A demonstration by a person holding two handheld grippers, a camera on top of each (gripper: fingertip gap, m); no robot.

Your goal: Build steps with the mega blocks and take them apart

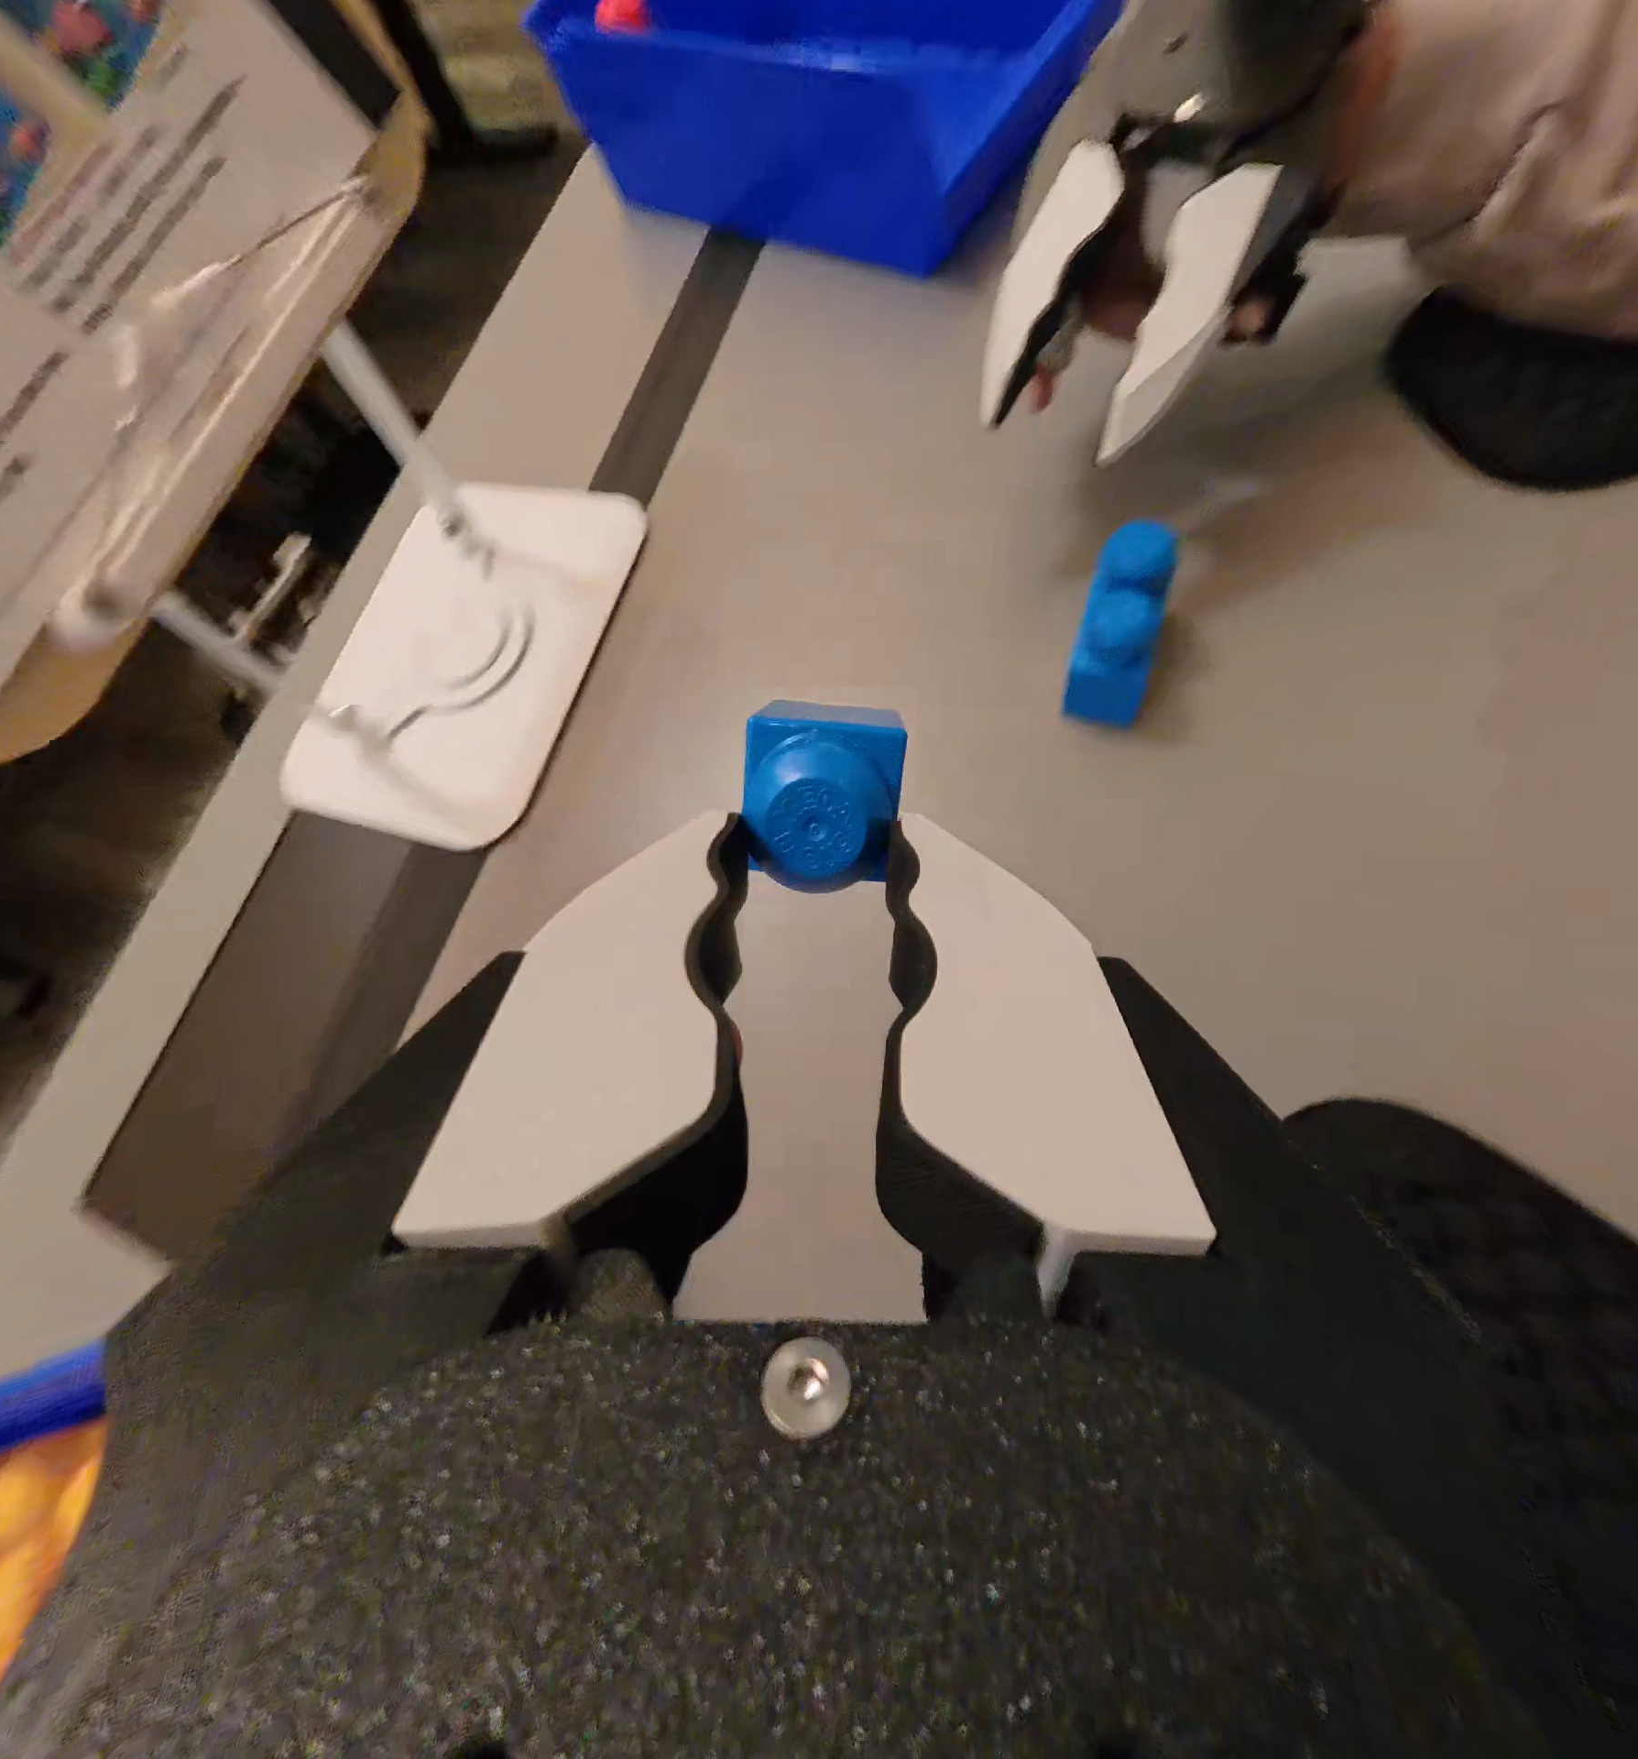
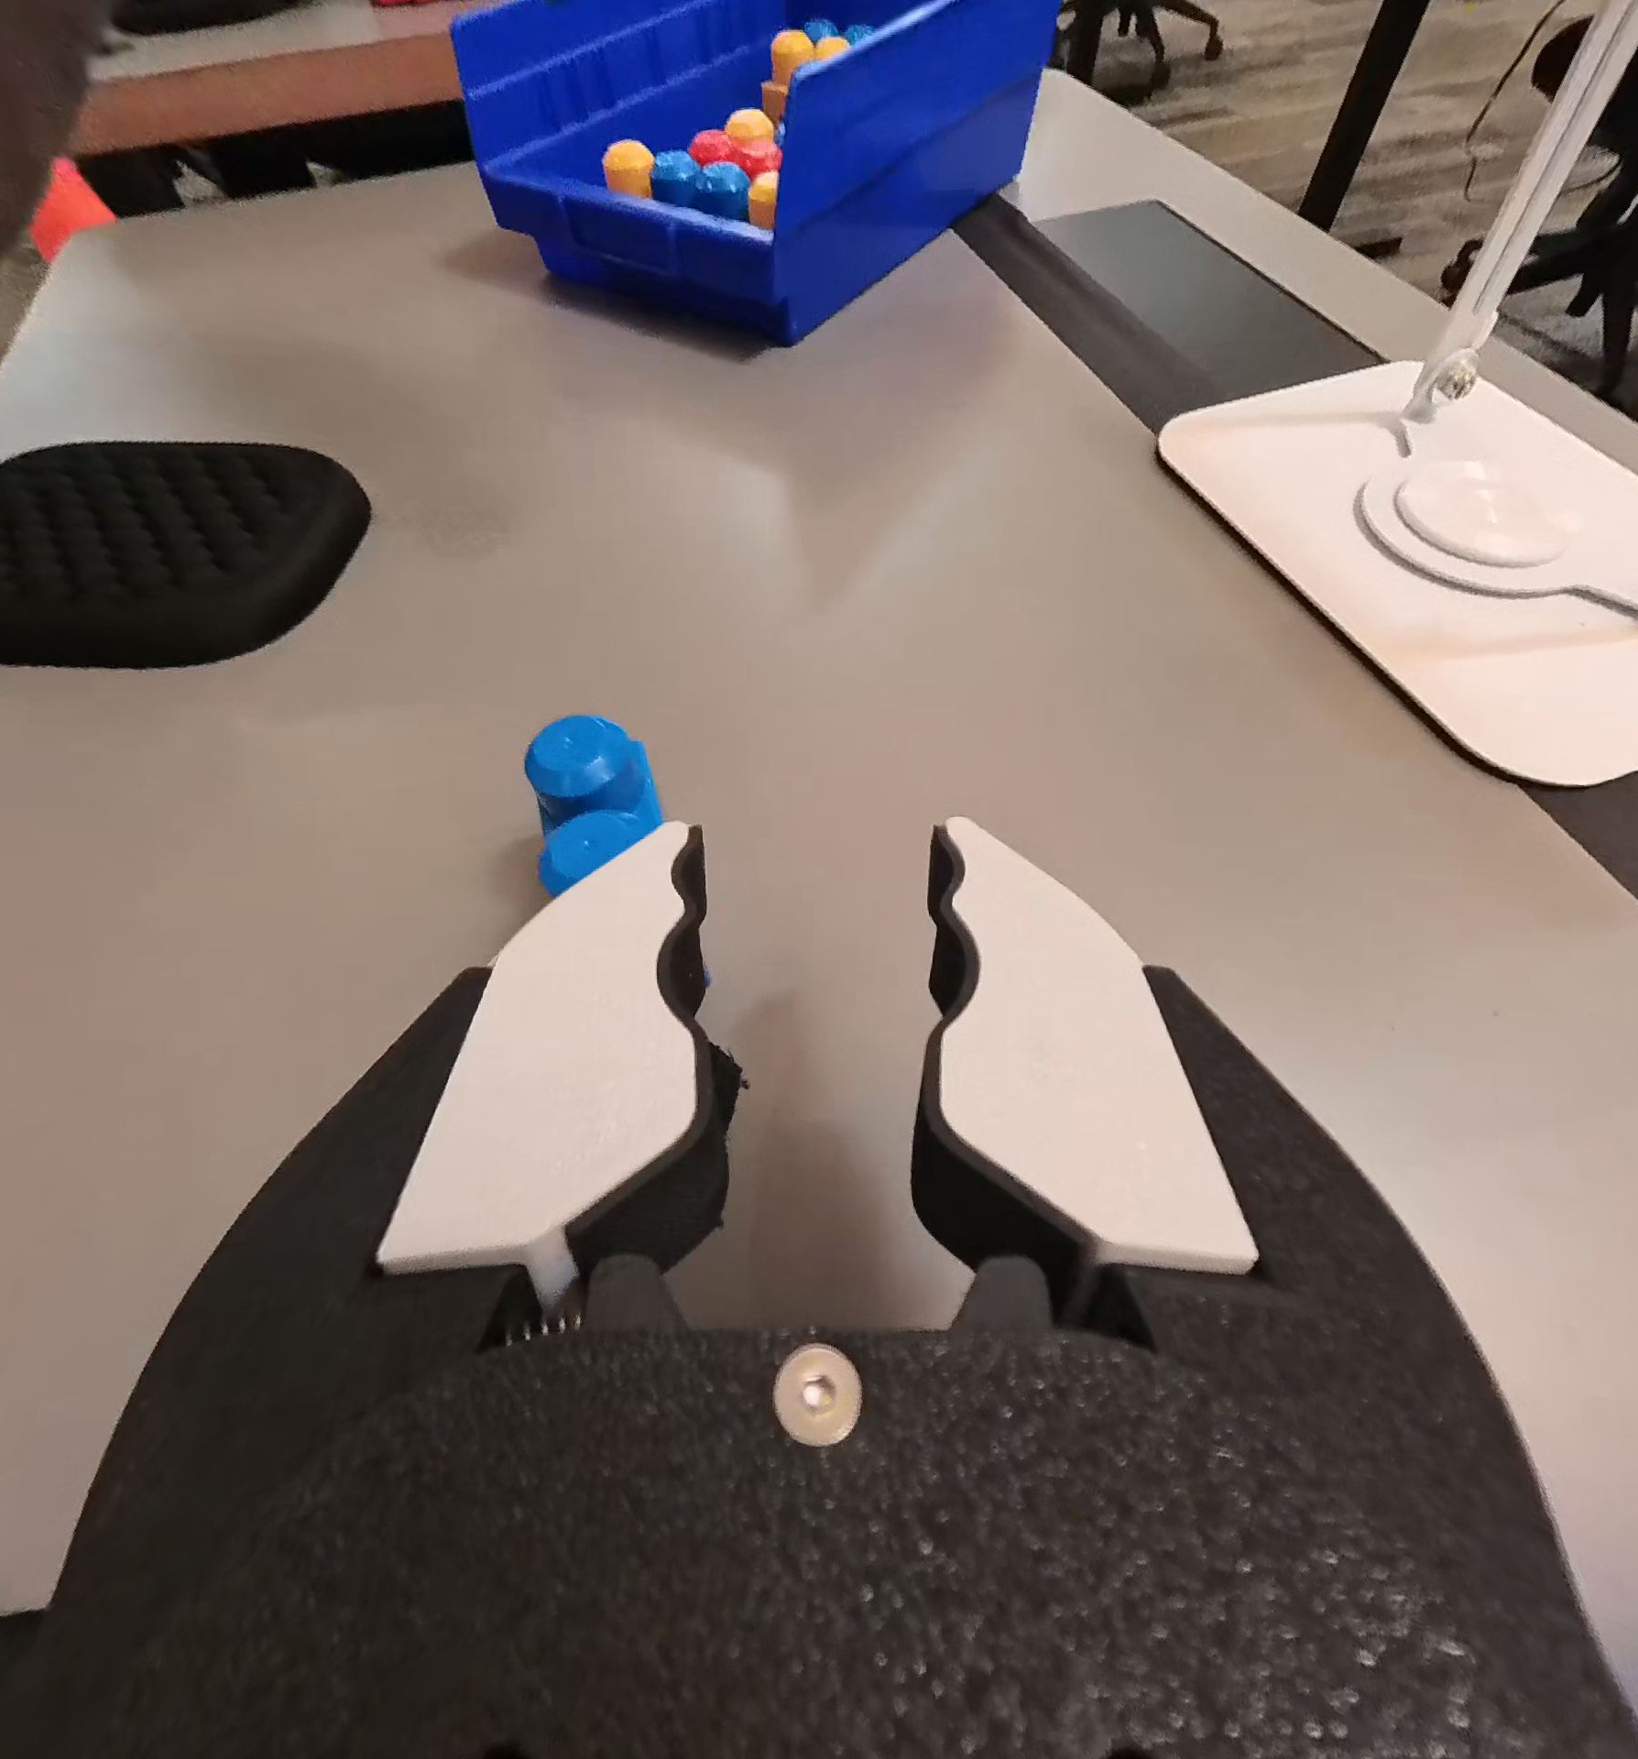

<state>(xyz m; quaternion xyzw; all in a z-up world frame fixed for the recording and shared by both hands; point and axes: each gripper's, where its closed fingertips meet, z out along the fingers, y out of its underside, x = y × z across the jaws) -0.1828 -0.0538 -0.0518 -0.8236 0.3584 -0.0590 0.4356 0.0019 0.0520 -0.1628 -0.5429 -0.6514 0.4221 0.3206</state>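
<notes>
Gripping a blue one-stud mega block [image 1: 825,795] between my left gripper [image 1: 815,838] fingertips, I am holding it just above the grey table [image 1: 891,533], its stud pointing back toward the camera. The jaws are standing narrow, pressed on the block's two sides.

I am keeping my right gripper [image 2: 815,838] wide and empty, its fingers well apart over bare table. In the left wrist view that same gripper [image 1: 1053,419] is hanging at the far right, above a blue two-stud mega block [image 1: 1120,638] that is lying on its side on the table. In the right wrist view this two-stud block [image 2: 591,800] is sitting just beside my left white finger [image 2: 587,1009], which is partly covering it; I cannot tell whether they are touching.

A blue bin [image 2: 796,219] is sitting at the far end of the table, holding orange, red and blue blocks [image 2: 710,162]. A white lamp base [image 2: 1462,571] is resting at the table's right edge in the right wrist view, and a black textured pad [image 2: 130,552] is lying at the left.
</notes>
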